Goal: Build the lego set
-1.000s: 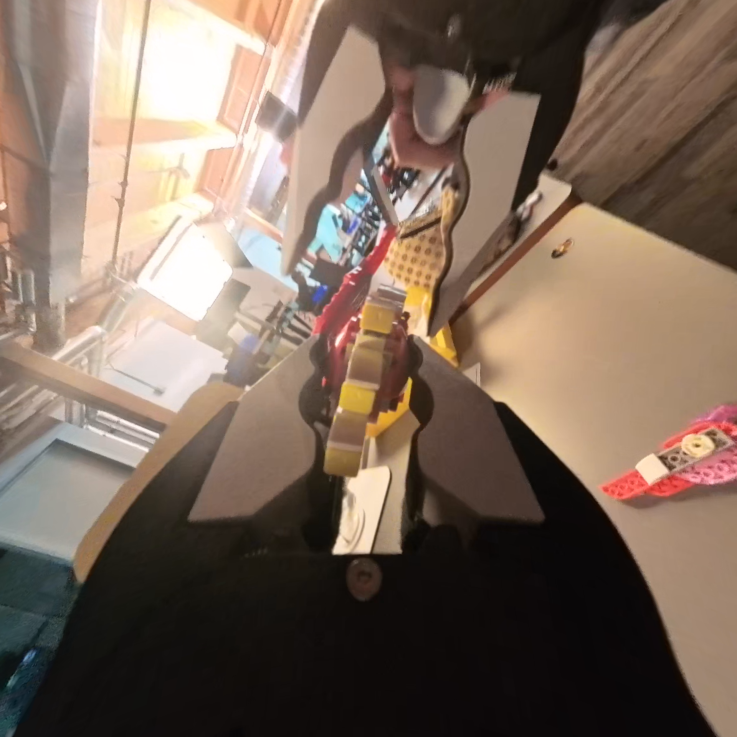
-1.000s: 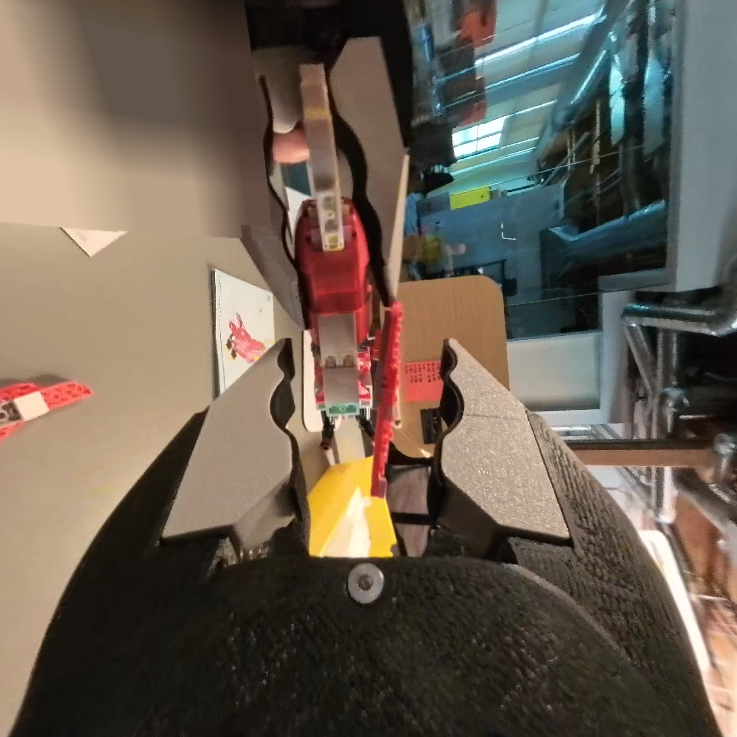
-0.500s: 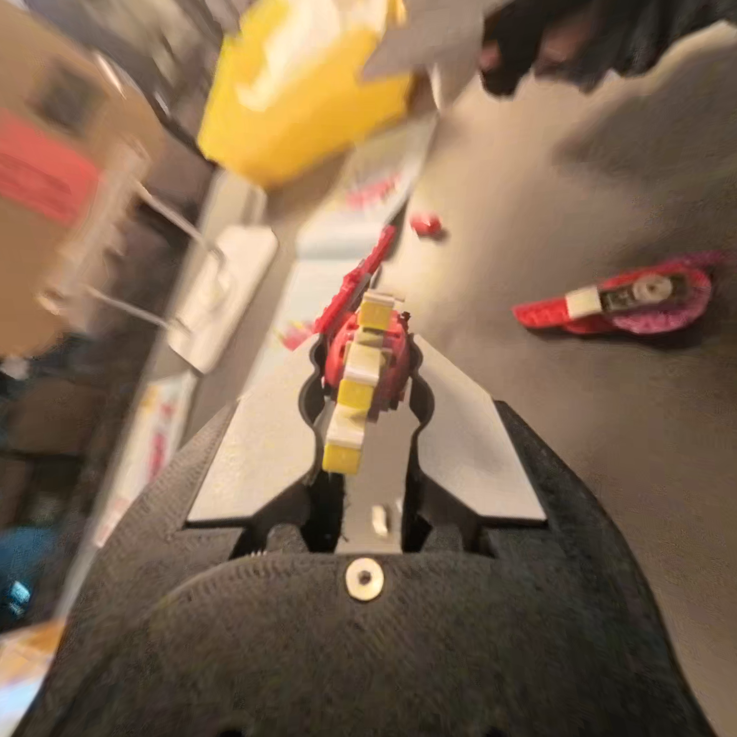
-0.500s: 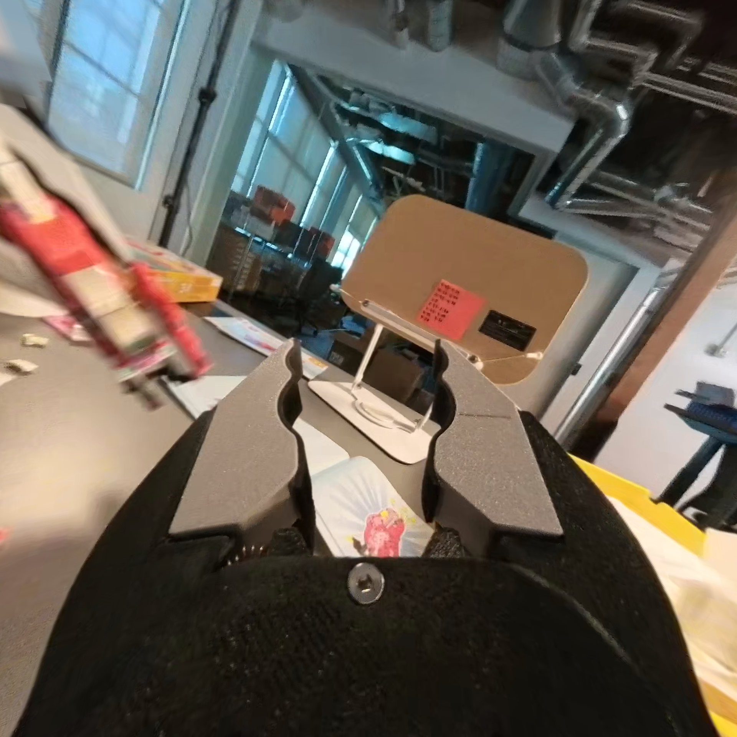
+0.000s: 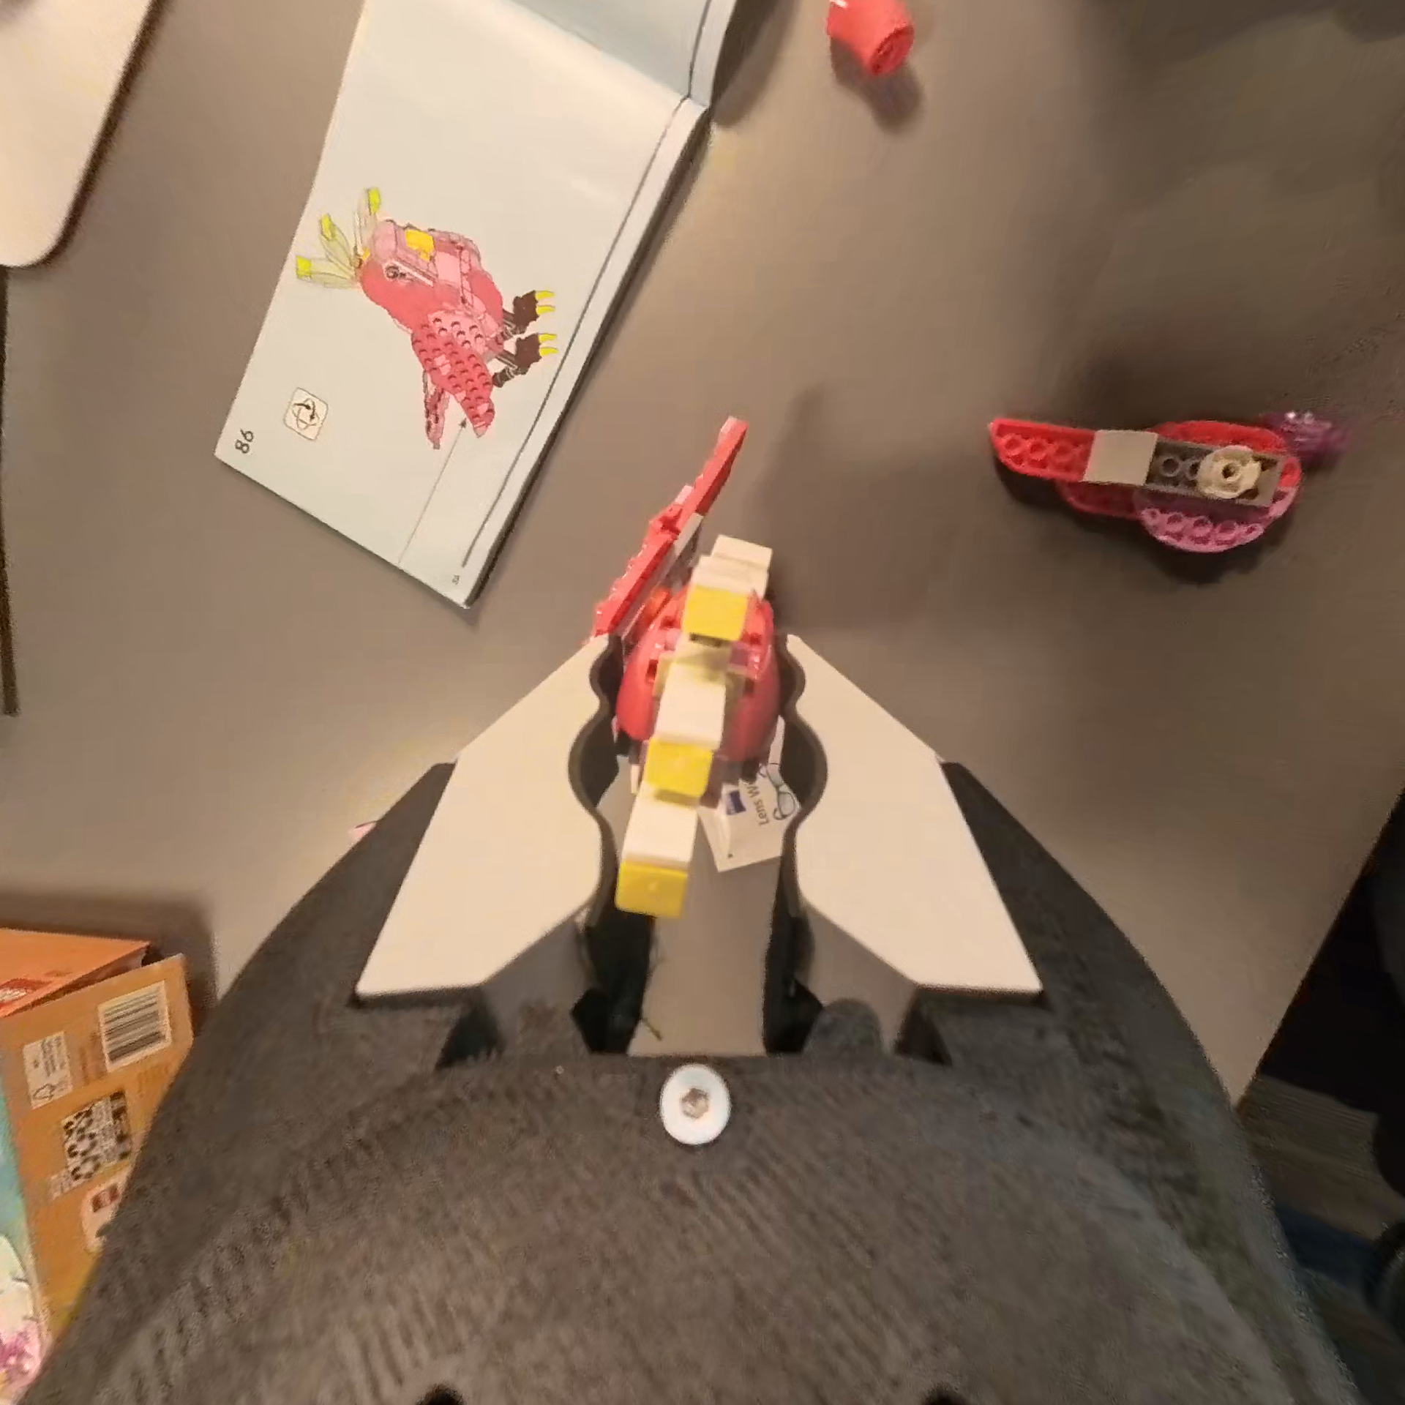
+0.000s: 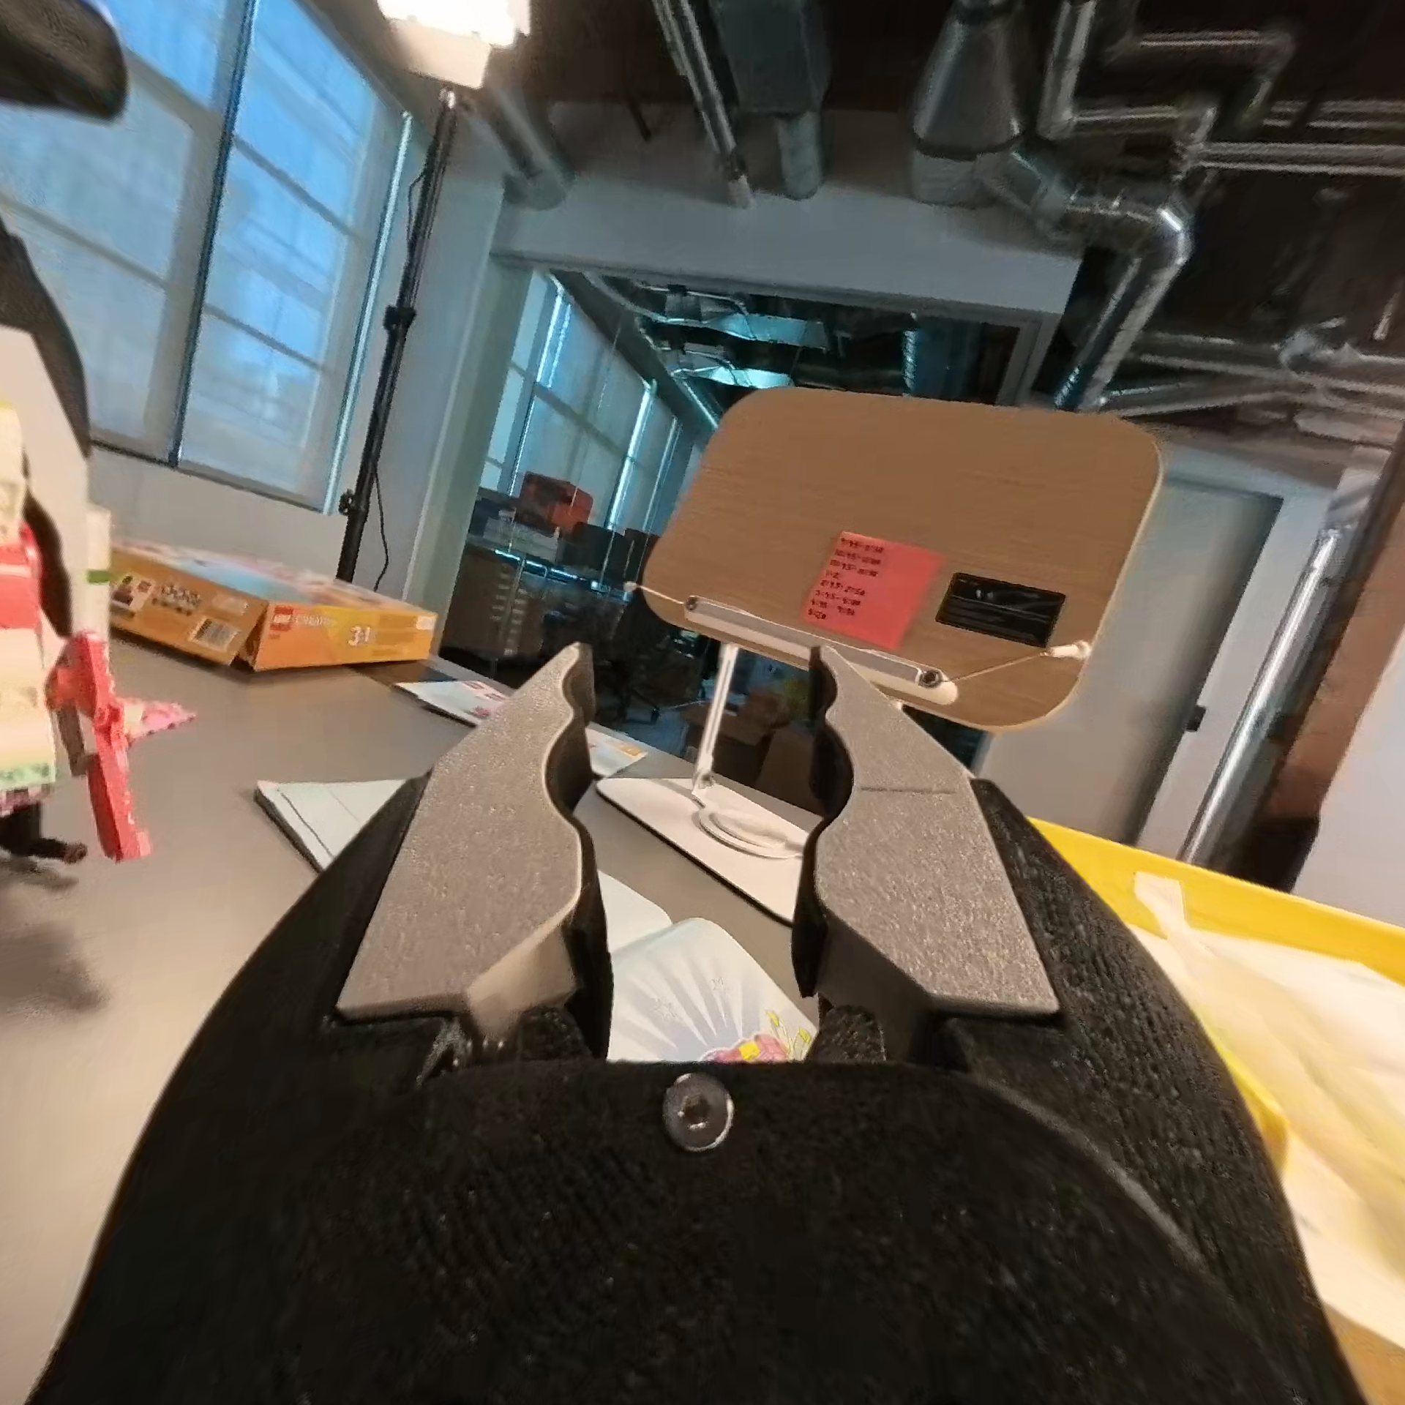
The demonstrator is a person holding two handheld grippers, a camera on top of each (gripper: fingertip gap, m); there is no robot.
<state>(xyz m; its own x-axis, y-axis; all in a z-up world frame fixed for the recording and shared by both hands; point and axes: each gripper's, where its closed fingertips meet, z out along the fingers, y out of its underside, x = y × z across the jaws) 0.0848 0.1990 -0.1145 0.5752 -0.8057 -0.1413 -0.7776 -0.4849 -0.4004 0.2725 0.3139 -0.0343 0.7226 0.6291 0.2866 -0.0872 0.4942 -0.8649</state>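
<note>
My left gripper [image 5: 692, 646] is shut on the red lego model [image 5: 696, 688], a rounded red body with a crest of white and yellow bricks and a red wing plate sticking out at the far left. It holds the model above the grey table [image 5: 912, 266]. The same model [image 6: 45, 684] shows at the left edge of the right wrist view, held by the left gripper's fingers. My right gripper [image 6: 703, 661] is open and empty, pointing level across the table at a wooden stand [image 6: 905, 562]. A loose red and pink wing assembly [image 5: 1148, 479] lies on the table to the right.
An open instruction booklet [image 5: 471, 281] lies at the far left of the table, a small red round piece [image 5: 870, 38] at the far edge. An orange lego box [image 6: 266, 616] lies at the back left. A yellow bin [image 6: 1254, 950] with plastic bags stands at the right. There is about 25 cm between the tips of the two grippers.
The left gripper swung down from facing the room to facing the table, model still in its grasp. The right gripper drew away from the model, turned level, and its jaws narrowed on nothing.
</note>
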